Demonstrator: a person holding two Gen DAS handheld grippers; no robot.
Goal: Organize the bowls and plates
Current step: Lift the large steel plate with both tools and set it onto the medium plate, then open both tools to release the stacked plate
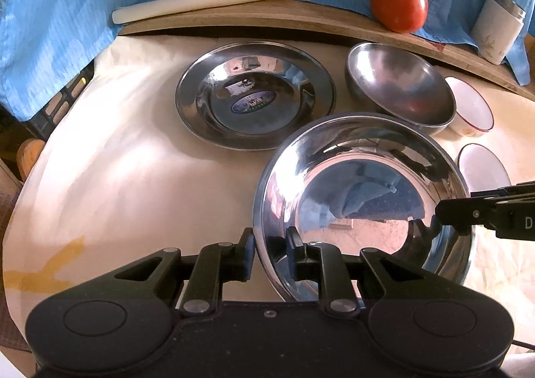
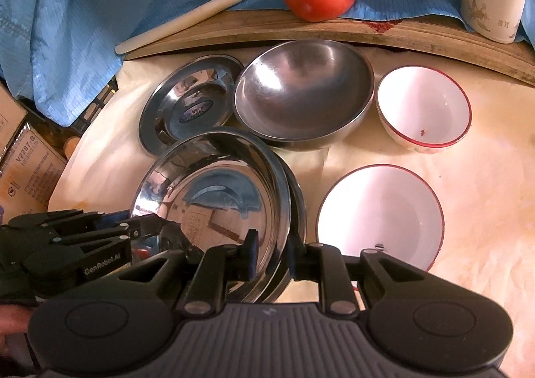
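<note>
Both tongs are clamped on the same shiny steel plate, which is tilted and appears lifted off the cream-covered surface, so the step in hand looks like carrying this plate to a stack. The left tongs pinch its near-left rim, one finger outside the rim and the other inside the dish; the right tongs pinch the opposite edge the same way, and in the right wrist view that edge shows a doubled rim, so I cannot tell whether one plate or two nested plates are held. Just beyond the held plate lies a second steel plate with a blue sticker, flat on the surface, its near rim partly hidden behind the lifted one. To its right sits a duller steel bowl, and further right a white red-rimmed bowl with a second white red-rimmed bowl in front of it. The likely next move is to carry the held plate forward and a little left, level it over the stickered plate, lower it until it nests, then release both grips; the tilt should be taken out first so the rim does not strike the steel bowl close beside it.
</note>
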